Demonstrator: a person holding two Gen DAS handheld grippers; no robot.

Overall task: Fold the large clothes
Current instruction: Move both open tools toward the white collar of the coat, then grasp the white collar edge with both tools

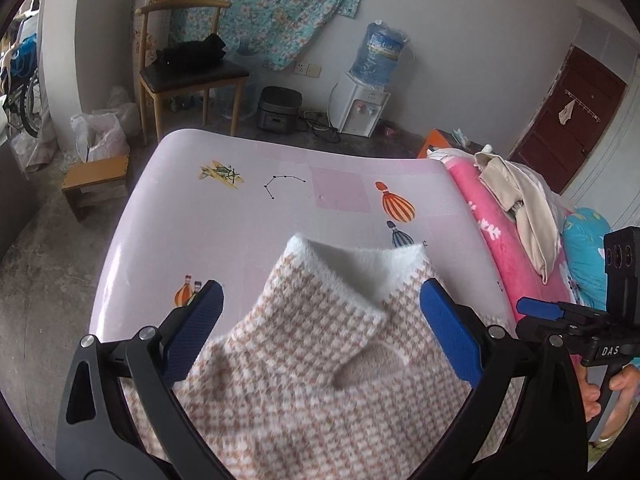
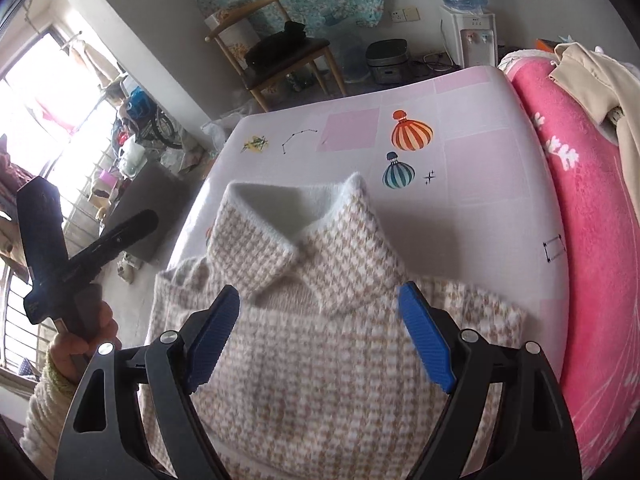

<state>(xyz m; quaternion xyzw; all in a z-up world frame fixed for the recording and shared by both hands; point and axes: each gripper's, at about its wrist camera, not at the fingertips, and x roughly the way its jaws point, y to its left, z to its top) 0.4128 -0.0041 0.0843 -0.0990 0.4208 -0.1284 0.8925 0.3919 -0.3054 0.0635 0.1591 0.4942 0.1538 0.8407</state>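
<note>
a fuzzy checked sweater (image 1: 320, 380) lies flat on the pink tabletop (image 1: 200, 240), its white collar pointing at the balloon pictures (image 2: 412, 134). the left claw (image 1: 320, 320) and the right claw (image 2: 320, 332) both hang over it, spread wide, gripping nothing. a pink blanket (image 2: 592, 240) sits beside the tabletop.

A wooden chair (image 1: 188, 68) and water dispenser (image 1: 362, 106) are set against a white wall (image 1: 480, 60); daylight is admitted through a barred window (image 2: 36, 120).
</note>
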